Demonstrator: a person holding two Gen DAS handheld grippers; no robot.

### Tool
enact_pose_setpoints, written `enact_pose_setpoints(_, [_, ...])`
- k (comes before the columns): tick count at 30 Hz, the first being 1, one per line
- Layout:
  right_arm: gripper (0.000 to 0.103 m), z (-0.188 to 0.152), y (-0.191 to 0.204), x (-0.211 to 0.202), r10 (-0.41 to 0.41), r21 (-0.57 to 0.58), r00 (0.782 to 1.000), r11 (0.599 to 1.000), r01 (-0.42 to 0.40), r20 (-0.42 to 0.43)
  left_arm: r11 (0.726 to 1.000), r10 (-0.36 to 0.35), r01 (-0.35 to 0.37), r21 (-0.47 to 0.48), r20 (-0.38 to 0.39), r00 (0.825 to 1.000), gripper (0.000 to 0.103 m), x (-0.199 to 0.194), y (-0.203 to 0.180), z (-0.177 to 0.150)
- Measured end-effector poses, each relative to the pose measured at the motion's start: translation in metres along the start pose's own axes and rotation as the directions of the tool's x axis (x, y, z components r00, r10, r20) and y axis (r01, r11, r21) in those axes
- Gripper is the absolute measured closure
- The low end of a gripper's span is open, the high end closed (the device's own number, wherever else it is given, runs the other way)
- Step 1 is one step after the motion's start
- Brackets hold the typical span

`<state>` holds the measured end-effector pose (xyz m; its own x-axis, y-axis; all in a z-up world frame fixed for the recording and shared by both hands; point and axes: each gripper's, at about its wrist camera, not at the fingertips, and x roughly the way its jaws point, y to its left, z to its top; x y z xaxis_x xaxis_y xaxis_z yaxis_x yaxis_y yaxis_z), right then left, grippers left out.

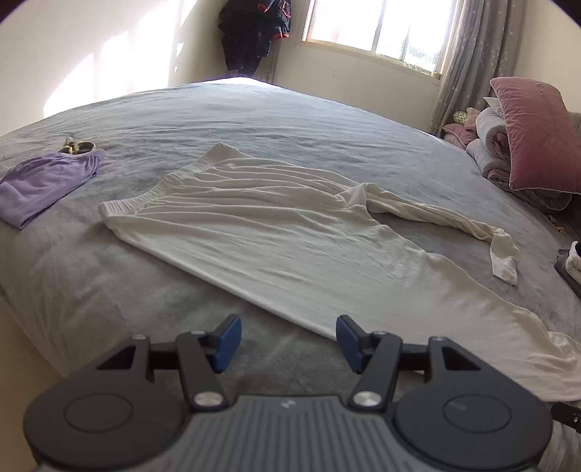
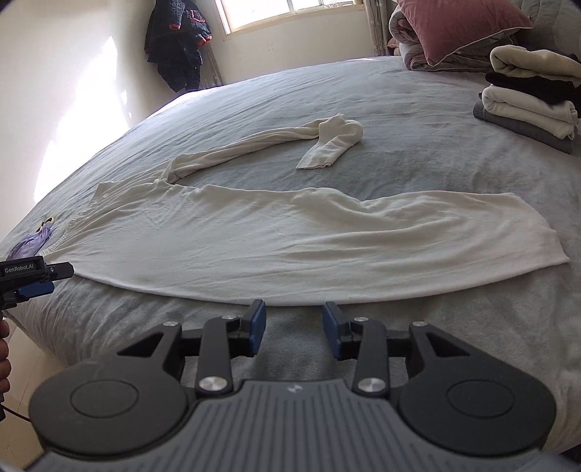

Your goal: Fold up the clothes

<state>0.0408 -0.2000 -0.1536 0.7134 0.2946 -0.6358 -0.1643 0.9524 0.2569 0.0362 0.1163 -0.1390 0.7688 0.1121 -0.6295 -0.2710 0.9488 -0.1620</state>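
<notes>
While both grippers (image 1: 288, 343) (image 2: 294, 328) hover open, cream trousers (image 2: 254, 232) lie flat on bed (image 2: 326, 90).

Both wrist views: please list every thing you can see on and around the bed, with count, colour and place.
white leggings: one, cream white, spread flat mid-bed, far leg twisted
purple garment: one, lilac, on the bed beyond the waistband
small gold-coloured object: one, kind unclear, behind the purple garment
folded clothes: one stack, cream, black, grey, far right of the bed
pillow: one, dusty pink, on rolled bedding at the head
bed cover: one, grey
dark clothes: hanging in the corner
window: one, bright
left claw: open, empty, at the near edge
right claw: open, empty, at the near edge
</notes>
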Motion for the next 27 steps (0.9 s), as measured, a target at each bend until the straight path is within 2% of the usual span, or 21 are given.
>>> enact_pose_setpoints(7, [0.063,-0.005,-0.03,-0.014,-0.02,0.064,1.0,0.998,0.019,0.018,0.99,-0.08,0.079,0.116,0.005,0.997,0.044,-0.007,-0.044,-0.014])
enact_pose_setpoints(12, [0.062,-0.006,-0.053,-0.022,-0.038,0.103,0.999,0.994,0.035,0.03,0.965,-0.157,0.154,0.213,-0.003,0.988,0.042,-0.009,-0.077,-0.027])
enact_pose_setpoints(16, [0.062,-0.006,-0.072,-0.028,-0.056,0.143,0.997,0.988,0.049,0.046,0.927,-0.219,0.208,0.311,0.0,0.976,0.042,-0.011,-0.106,-0.04])
enact_pose_setpoints(22, [0.062,-0.007,-0.098,-0.036,-0.079,0.191,0.995,0.979,0.065,0.068,0.854,-0.337,0.326,0.405,-0.045,0.94,0.042,-0.008,-0.143,-0.059])
enact_pose_setpoints(27, [0.062,-0.005,-0.119,-0.039,-0.086,0.236,0.993,0.97,0.064,0.084,0.795,-0.397,0.389,0.465,-0.084,0.914,0.042,-0.003,-0.17,-0.074])
